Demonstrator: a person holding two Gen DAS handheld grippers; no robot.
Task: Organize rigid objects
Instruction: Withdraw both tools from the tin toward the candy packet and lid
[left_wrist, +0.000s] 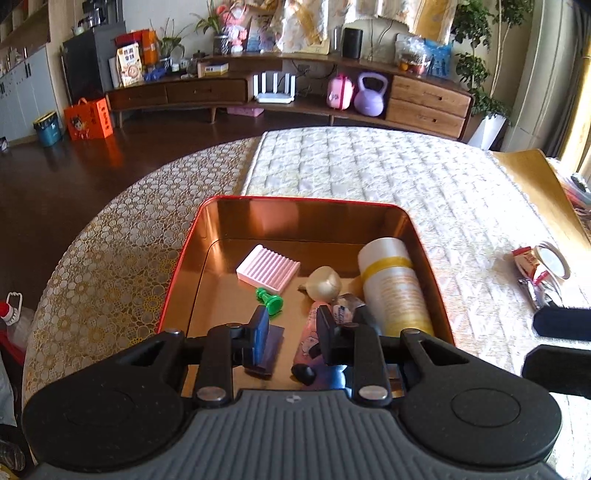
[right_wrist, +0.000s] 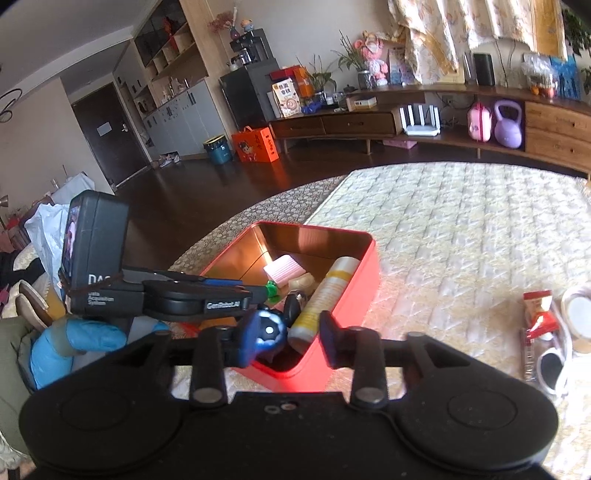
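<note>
Done: pink ribbed tray (left_wrist: 267, 269), green chess pawn (left_wrist: 270, 302), white-yellow bottle (left_wrist: 393, 286) are lying inside the red metal tin (left_wrist: 177, 273).
Left: red snack packet (right_wrist: 539, 314), tape roll (left_wrist: 552, 260) are waiting on the quilted table (left_wrist: 369, 170).
Left gripper (left_wrist: 291, 334): hanging released, empty, over the tin.
Right gripper (right_wrist: 290, 338): standing parted beside a blue-black ball (right_wrist: 271, 330); grip unclear.

Home living room: long wooden TV cabinet (left_wrist: 424, 99), potted plants (left_wrist: 476, 70), kettlebell (left_wrist: 371, 96), router (left_wrist: 275, 88), dark wood floor (left_wrist: 74, 177).

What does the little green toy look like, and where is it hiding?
Find the red tin on the quilted table. Inside, near its middle, the green toy lies on its side just in front of a pink ridged block. It is the only green thing there, small, shaped like a chess pawn with a round base.
</note>
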